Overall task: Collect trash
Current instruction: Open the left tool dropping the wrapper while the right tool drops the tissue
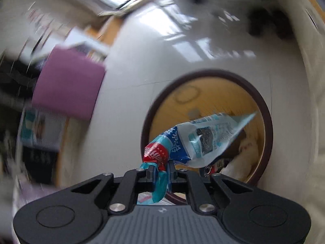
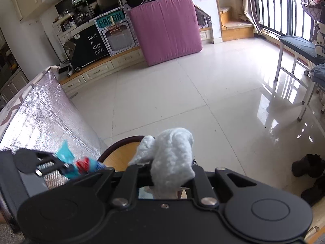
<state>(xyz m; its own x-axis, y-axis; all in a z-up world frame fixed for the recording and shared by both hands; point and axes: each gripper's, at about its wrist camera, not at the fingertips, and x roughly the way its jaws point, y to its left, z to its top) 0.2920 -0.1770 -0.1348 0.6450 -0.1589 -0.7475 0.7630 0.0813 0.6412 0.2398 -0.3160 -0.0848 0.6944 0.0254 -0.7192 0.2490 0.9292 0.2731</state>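
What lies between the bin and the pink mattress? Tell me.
Only bare shiny floor tiles, best seen in the right wrist view: nothing lies between the bin rim and the upright pink mattress.

Matte black left tongs (image 1: 161,172), built of angular linkage arms with triangular cut-outs, pinned by round silver screws, flanked by two large round black housings with raised discs. Ribbed grey plate between the housings, marked by a small pale logo. Same black build on the right tongs (image 2: 171,174): silver screw heads, triangular cut-outs, round discs, a smooth black centre plate.
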